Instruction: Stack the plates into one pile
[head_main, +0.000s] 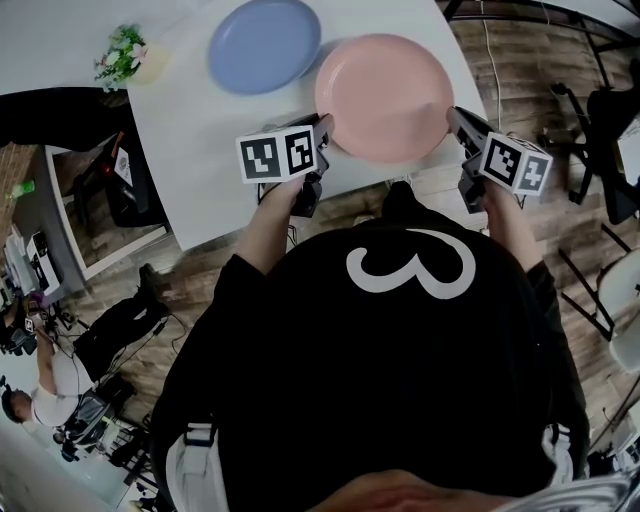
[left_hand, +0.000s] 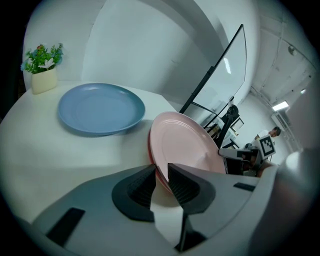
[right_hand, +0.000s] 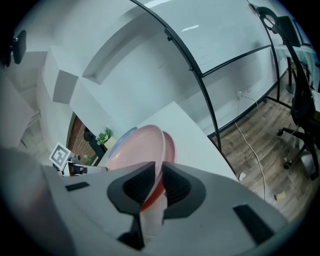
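Observation:
A pink plate (head_main: 385, 95) is held over the near right part of the white table (head_main: 200, 150), close to its front edge. My left gripper (head_main: 322, 135) is shut on the plate's left rim and my right gripper (head_main: 458, 125) on its right rim. In the left gripper view the pink plate (left_hand: 185, 145) rises tilted from between the jaws of the left gripper (left_hand: 161, 182), with a redder edge showing beneath it. The right gripper (right_hand: 159, 182) pinches the pink plate (right_hand: 137, 147) the same way. A blue plate (head_main: 265, 45) lies flat on the table to the left, apart from the pink one.
A small potted plant (head_main: 125, 58) stands at the table's far left corner, beyond the blue plate (left_hand: 100, 107). Black office chairs (head_main: 610, 150) and a wooden floor lie to the right of the table. A black frame with a glass panel (right_hand: 215, 65) stands behind the table.

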